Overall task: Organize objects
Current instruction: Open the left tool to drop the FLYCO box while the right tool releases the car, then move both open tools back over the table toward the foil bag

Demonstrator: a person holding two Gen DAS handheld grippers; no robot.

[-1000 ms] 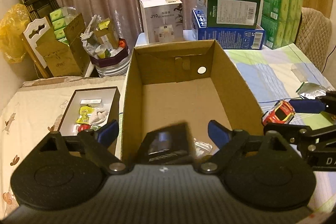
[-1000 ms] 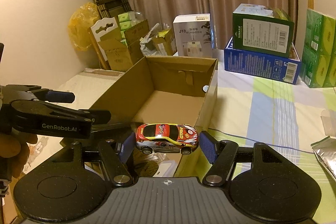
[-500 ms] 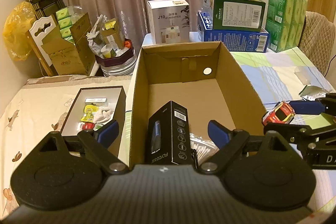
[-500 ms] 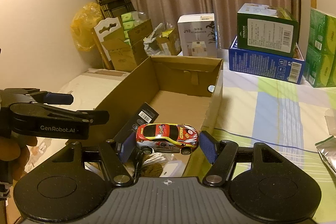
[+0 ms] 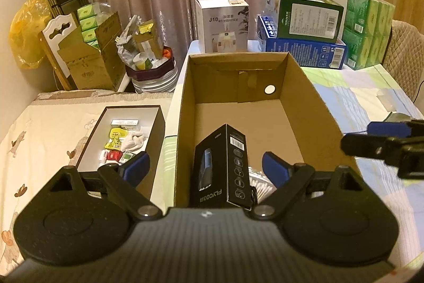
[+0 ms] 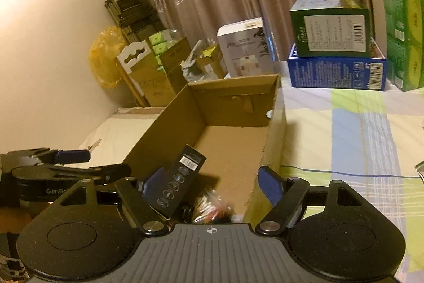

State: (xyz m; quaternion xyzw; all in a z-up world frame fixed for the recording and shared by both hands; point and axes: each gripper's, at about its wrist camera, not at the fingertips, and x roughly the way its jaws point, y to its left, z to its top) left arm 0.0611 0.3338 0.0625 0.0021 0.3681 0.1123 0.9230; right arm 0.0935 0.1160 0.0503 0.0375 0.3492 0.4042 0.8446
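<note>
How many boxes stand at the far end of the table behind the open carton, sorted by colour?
White box: 1
Dark green box: 1
Blue box: 1
Total: 3

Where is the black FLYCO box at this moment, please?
The black FLYCO box stands inside the cardboard box, at its near end. In the left wrist view it is low in the centre, between the open fingers of the left gripper, untouched by them.

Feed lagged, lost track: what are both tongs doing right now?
Left tongs: open, holding nothing; black box stands in the carton beyond.
Right tongs: opening, nothing between the pads.
</note>
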